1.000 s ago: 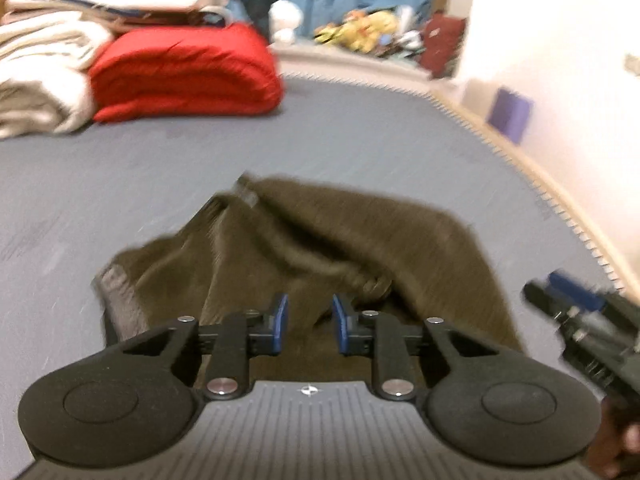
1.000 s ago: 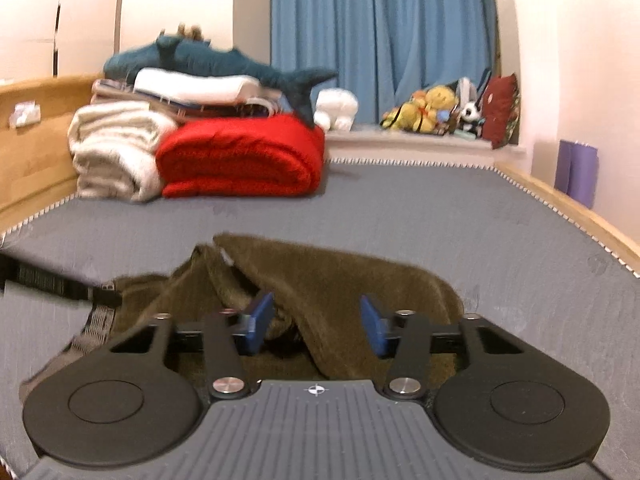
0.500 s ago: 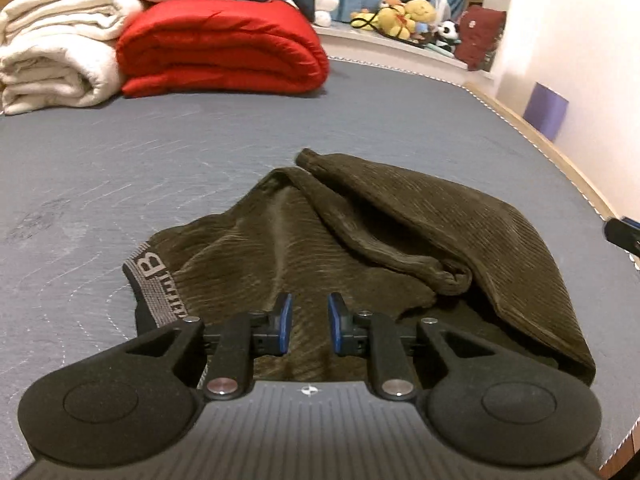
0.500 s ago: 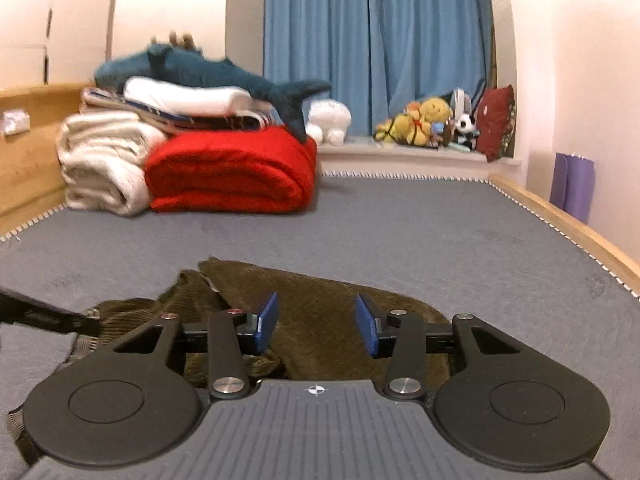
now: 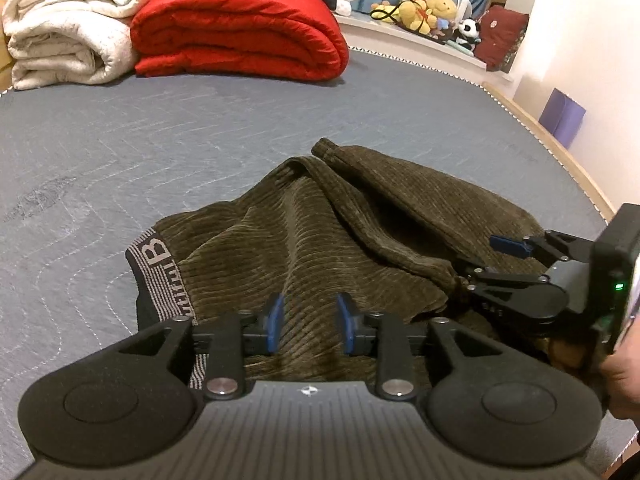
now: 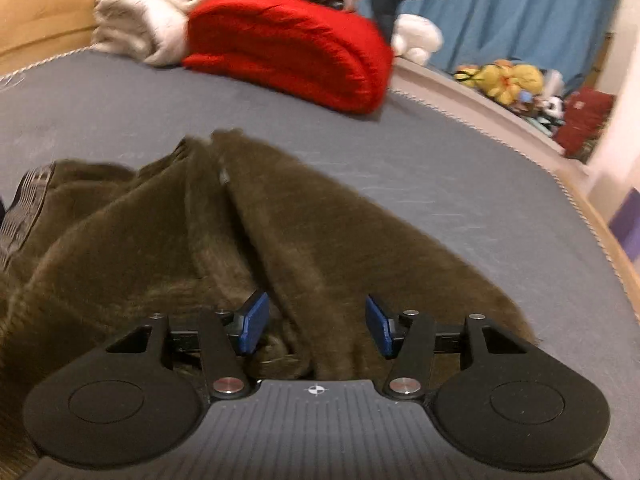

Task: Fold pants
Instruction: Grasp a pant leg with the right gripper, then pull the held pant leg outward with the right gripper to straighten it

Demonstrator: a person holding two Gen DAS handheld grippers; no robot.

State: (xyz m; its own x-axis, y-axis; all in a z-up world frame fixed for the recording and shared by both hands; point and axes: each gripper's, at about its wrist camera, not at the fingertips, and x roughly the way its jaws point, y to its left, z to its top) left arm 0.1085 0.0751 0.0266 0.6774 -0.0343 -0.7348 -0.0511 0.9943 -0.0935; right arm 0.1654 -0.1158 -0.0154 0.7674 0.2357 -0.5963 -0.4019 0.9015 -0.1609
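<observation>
Olive-brown corduroy pants (image 5: 320, 240) lie crumpled on the grey mattress (image 5: 120, 140), with a grey lettered waistband (image 5: 160, 276) at their left. My left gripper (image 5: 308, 326) is open over the near edge of the pants, beside the waistband. My right gripper (image 6: 316, 326) is open and low over a thick fold of the pants (image 6: 300, 248). It also shows at the right of the left wrist view (image 5: 508, 256), by the right end of the pants. Neither gripper holds fabric.
A folded red blanket (image 5: 240, 36) and white blankets (image 5: 68, 20) are stacked at the far end of the mattress. Plush toys (image 5: 424, 12) line the sill by a blue curtain. The wooden bed edge (image 5: 560, 152) and a purple block (image 5: 562, 116) are on the right.
Both grippers have dropped closer to the pants and tilted down. The right gripper has come in to the right end of the pants. The left jaws have opened wider.
</observation>
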